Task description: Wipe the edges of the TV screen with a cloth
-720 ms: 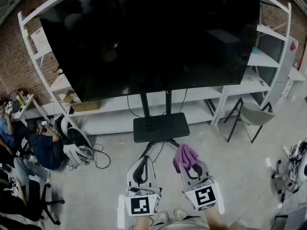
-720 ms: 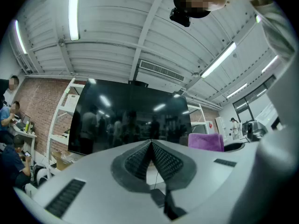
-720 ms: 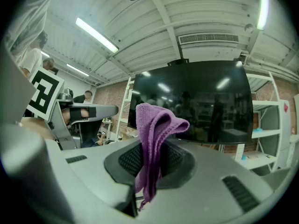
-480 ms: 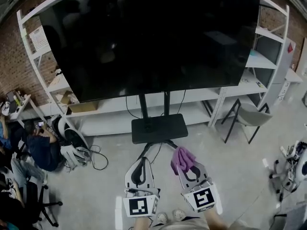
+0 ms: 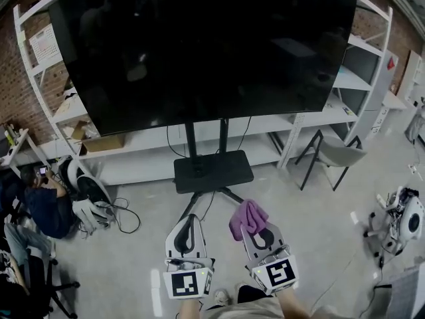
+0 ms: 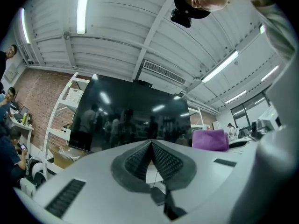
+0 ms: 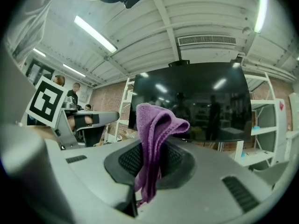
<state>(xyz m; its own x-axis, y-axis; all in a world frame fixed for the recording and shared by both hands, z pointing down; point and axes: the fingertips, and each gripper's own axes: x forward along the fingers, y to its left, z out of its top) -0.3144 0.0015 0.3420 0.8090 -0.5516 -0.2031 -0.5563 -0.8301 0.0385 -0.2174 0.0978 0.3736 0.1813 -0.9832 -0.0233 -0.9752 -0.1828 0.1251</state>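
A large black TV screen (image 5: 206,45) stands on a dark floor stand (image 5: 212,170) ahead of me; it also shows in the left gripper view as the TV screen (image 6: 135,115) and in the right gripper view as the TV screen (image 7: 196,101). My right gripper (image 5: 255,226) is shut on a purple cloth (image 5: 247,218), which sticks up between its jaws as the cloth (image 7: 154,139). My left gripper (image 5: 188,226) is shut with nothing in it, jaws pressed together (image 6: 152,146). Both grippers hang low, well short of the screen.
White shelving (image 5: 358,78) runs behind and beside the TV. A grey chair (image 5: 335,155) stands at the right. Seated people (image 5: 40,208) and cables (image 5: 106,211) are at the left. A small machine (image 5: 402,221) sits on the floor at far right.
The view has shifted a little: the TV and stand sit slightly left and lower in frame. Both grippers keep their places, and the cloth stays clamped.
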